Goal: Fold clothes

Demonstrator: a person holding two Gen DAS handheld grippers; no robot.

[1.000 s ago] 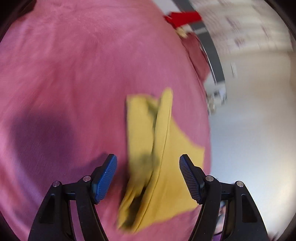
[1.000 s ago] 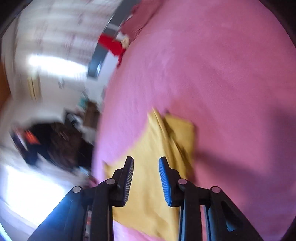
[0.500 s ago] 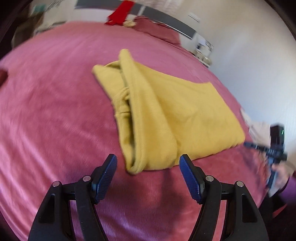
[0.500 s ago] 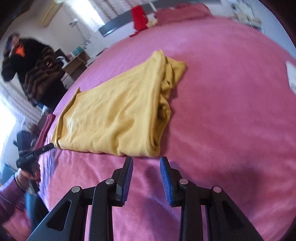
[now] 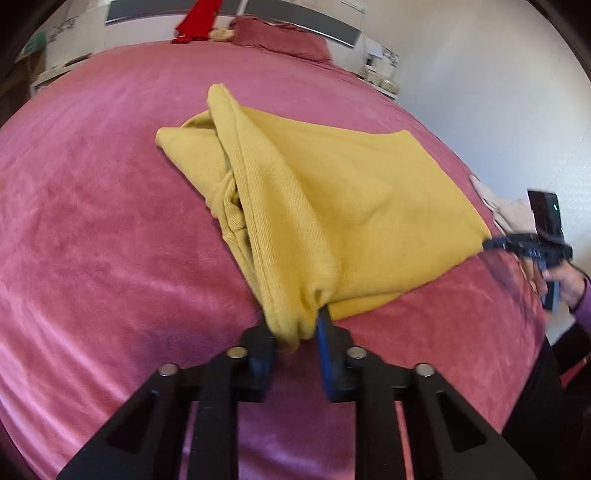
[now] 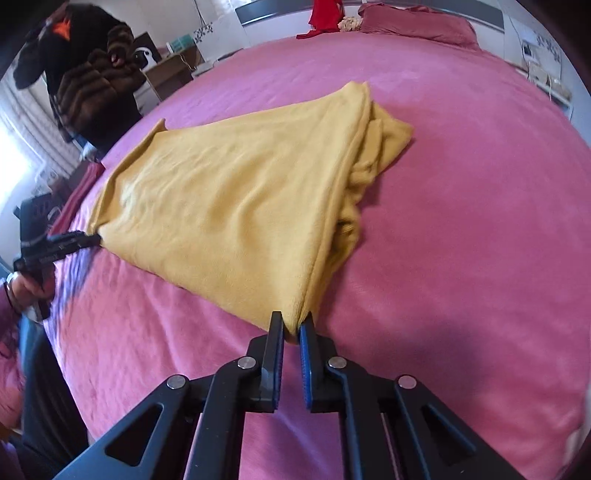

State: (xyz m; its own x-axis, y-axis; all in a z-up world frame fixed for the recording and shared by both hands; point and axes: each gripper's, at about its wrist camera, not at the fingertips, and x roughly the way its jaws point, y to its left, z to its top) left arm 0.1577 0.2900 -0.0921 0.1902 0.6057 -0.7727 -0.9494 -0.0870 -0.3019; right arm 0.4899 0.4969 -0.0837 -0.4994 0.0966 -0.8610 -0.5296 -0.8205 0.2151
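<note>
Nearest to us, our left gripper is closed tight on a bunched corner of the yellow garment, the knit gathered between its blue pads. Our right gripper is likewise pinched nearly closed on a corner of the same yellow garment, a thin wad of cloth caught between its narrow jaws. Each wrist view shows the other gripper at the garment's neighbouring near corner: the right one at the right edge of the left view, the left one at the left edge of the right view, each touching the cloth. From both held corners the garment runs away from us across the pink bedspread, lying partly folded, with a raised ridge and loose rumpled folds along one side. Farther off, a pink pillow lies at the head of the bed beside a red item. At far left in the right view dark coats hang near a desk.
</note>
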